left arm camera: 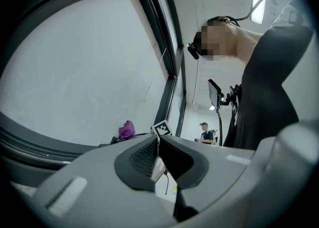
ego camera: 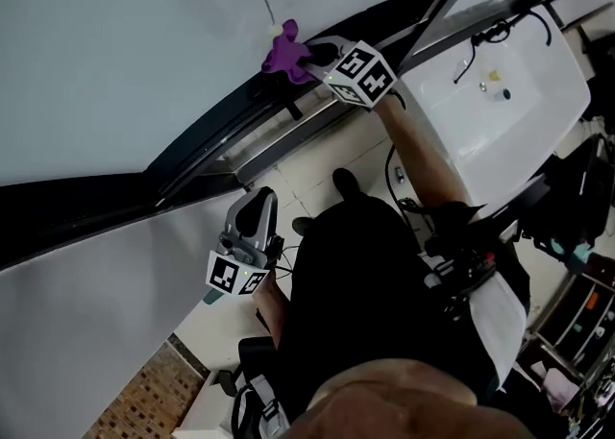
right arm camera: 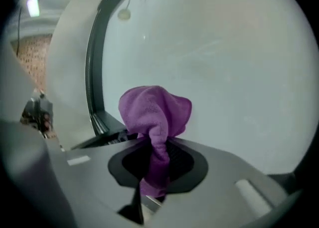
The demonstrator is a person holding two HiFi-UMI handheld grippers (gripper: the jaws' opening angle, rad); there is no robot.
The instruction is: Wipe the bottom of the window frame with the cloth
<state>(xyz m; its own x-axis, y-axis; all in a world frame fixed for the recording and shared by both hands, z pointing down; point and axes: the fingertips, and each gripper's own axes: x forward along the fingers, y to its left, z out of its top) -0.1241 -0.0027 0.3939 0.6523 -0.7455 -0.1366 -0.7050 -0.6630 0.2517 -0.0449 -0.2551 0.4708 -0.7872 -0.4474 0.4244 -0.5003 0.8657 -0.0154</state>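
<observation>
Right hand-held gripper [ego camera: 307, 60] is up at the window, jaws clamped on the purple cloth [ego camera: 282, 51]. Its bunched head sits right at the dark bottom rail of the window frame [ego camera: 207, 144], though actual contact is hard to confirm. Left hand-held gripper [ego camera: 252, 221] hangs low, jaws pressed together on nothing. Best play, I'd say: push the cloth into the rail's channel and drag it in one steady line. There's long open rail to the left, while the white washbasin [ego camera: 509, 91] crowds the right.
</observation>
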